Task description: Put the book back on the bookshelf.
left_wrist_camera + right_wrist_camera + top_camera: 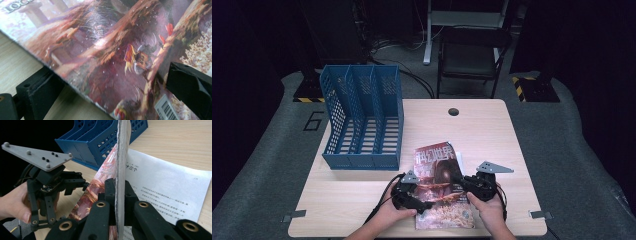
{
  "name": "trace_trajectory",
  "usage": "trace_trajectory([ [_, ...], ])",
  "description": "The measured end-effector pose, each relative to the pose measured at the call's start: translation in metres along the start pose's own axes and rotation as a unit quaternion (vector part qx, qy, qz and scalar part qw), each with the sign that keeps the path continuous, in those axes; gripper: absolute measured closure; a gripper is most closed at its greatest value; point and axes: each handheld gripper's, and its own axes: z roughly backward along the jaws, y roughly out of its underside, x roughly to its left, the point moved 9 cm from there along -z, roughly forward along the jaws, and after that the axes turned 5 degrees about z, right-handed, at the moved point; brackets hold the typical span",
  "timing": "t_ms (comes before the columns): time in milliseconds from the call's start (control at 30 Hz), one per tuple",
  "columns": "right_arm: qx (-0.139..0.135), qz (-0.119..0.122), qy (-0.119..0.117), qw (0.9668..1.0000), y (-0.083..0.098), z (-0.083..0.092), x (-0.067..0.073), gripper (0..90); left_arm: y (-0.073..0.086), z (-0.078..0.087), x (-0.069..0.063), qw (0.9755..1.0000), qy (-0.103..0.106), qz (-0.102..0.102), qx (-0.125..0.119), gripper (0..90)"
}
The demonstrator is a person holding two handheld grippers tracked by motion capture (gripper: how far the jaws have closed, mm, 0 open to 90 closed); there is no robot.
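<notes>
A magazine (438,172) with a reddish fantasy cover lies near the table's front edge, over a printed white sheet (162,187). My right gripper (468,184) is shut on the magazine's right edge; in the right gripper view that edge (121,157) runs upright between the clamped jaws (120,195). My left gripper (412,194) is at the magazine's left side and stands open. In the left gripper view the cover (110,50) spans the gap, with one jaw below its edge and the other far off above it. A hand holds each gripper.
A blue three-slot file rack (362,115) stands at the table's left rear, close behind the magazine. The wooden table (492,135) has a round cable hole (453,111) at the back. A dark chair (472,55) stands beyond the table.
</notes>
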Motion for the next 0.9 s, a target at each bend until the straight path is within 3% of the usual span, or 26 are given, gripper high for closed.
trace_trajectory([
  [367,-0.007,-0.001,-0.003,1.0,-0.002,0.001,-0.001,86.8,-0.007,-0.008,-0.003,0.9999,0.011,0.011,-0.004,1.9],
  [500,-0.004,-0.007,0.0,1.0,0.0,0.0,-0.005,86.8,-0.005,-0.009,-0.005,0.9999,0.004,-0.015,0.002,0.3],
  [567,-0.002,-0.01,0.0,1.0,0.001,0.0,-0.006,86.7,-0.005,-0.009,-0.005,0.9998,0.004,-0.017,0.005,0.3],
  [900,0.008,-0.018,0.004,0.9998,0.006,-0.003,-0.013,86.6,-0.007,-0.01,-0.003,0.9999,-0.008,0.0,-0.006,2.6],
])
